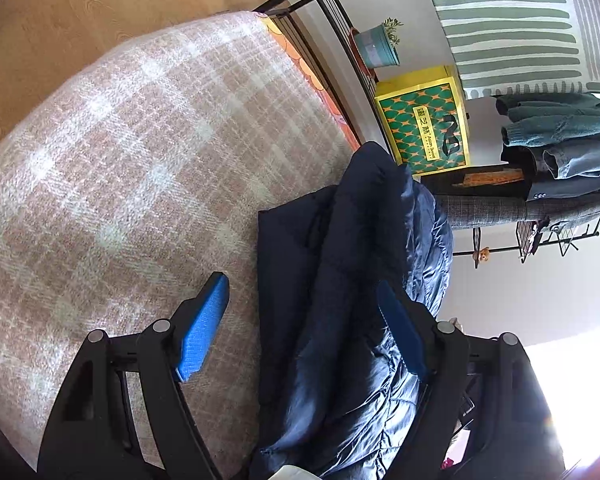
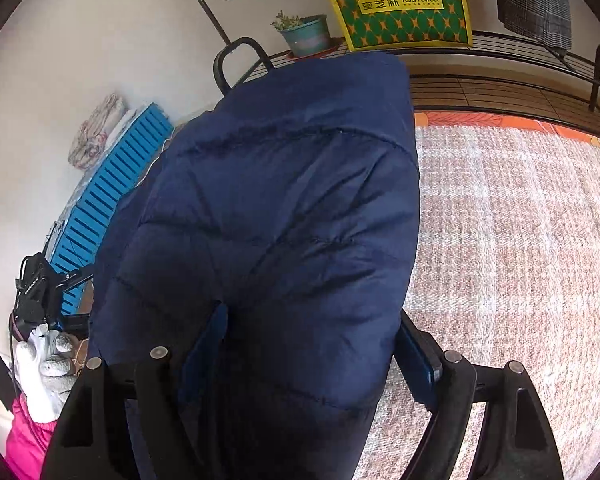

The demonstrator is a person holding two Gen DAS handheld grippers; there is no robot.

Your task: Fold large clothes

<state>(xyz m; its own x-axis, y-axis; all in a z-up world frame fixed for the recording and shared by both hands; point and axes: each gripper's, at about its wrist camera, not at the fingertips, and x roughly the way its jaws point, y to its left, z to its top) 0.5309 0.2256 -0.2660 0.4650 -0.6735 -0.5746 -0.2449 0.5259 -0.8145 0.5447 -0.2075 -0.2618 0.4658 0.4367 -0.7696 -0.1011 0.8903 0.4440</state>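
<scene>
Mid-fold: navy puffer jacket (image 2: 268,220) bunched on the plaid bed (image 1: 120,140). Your right claw (image 2: 312,360) clamps its thick bulk; left claw (image 1: 300,328) gapes, unpressed. Next, regrip the free edge.

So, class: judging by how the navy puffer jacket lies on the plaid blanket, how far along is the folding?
Done: the navy puffer jacket already lies bunched into a long narrow bundle on the plaid blanket. In hand: the right gripper straddles its bulk; the left gripper is open, one finger beside it. Left: folding it shorter and tidying.
</scene>
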